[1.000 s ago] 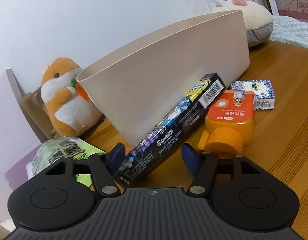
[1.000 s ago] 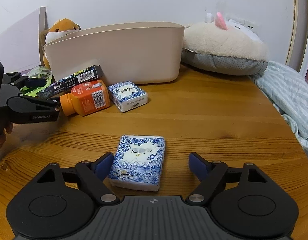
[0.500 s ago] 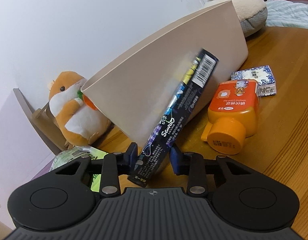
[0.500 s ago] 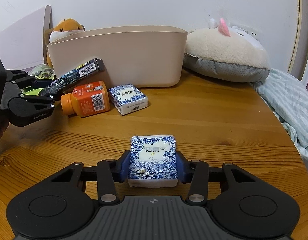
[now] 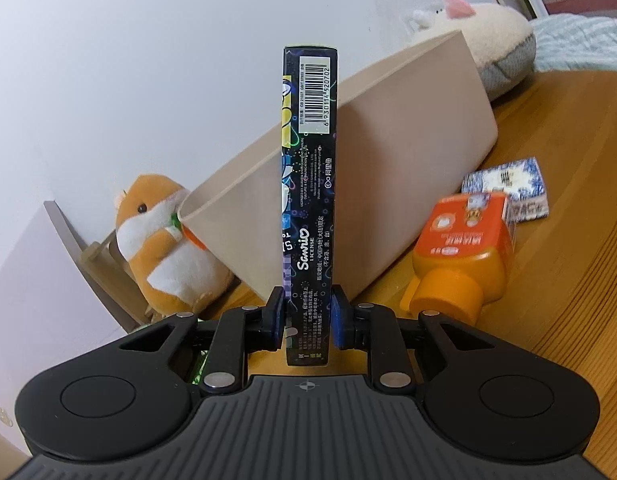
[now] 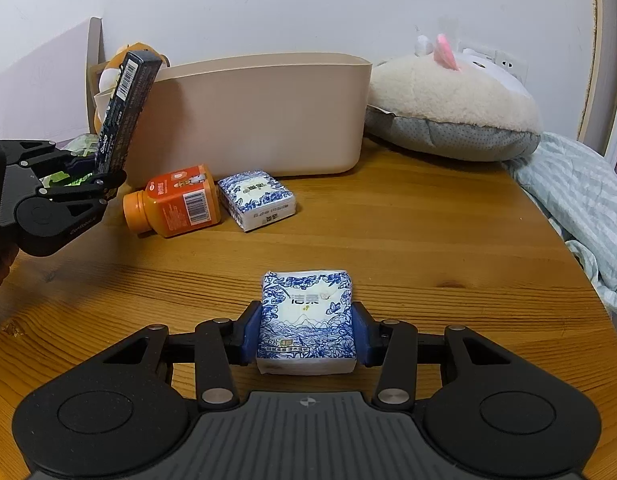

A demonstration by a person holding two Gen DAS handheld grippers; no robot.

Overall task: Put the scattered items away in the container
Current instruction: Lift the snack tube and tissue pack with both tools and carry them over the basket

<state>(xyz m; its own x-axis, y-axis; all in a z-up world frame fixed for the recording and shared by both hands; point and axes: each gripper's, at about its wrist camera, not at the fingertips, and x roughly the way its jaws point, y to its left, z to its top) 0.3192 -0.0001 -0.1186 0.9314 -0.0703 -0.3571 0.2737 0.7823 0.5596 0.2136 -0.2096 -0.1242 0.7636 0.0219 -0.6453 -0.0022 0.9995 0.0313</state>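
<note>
My left gripper (image 5: pixel 307 318) is shut on a long black printed box (image 5: pixel 309 184) and holds it lifted, pointing up in front of the beige bin (image 5: pixel 408 168). In the right wrist view the same box (image 6: pixel 126 112) tilts up at the bin's (image 6: pixel 260 116) left end, held by the left gripper (image 6: pixel 90 172). My right gripper (image 6: pixel 306 336) is shut on a blue-and-white tissue pack (image 6: pixel 306 320) just above the wooden table (image 6: pixel 428 248). An orange bottle (image 6: pixel 176 202) and a second tissue pack (image 6: pixel 256 198) lie in front of the bin.
An orange hamster plush (image 5: pixel 164 240) sits left of the bin, beside a green packet (image 6: pixel 74 148). A large cream plush (image 6: pixel 448 104) lies right of the bin. A striped blanket (image 6: pixel 588 208) hangs over the table's right edge.
My left gripper closed on the black box and raised it from leaning against the bin to nearly upright. My right gripper closed on the tissue pack and lifted it slightly.
</note>
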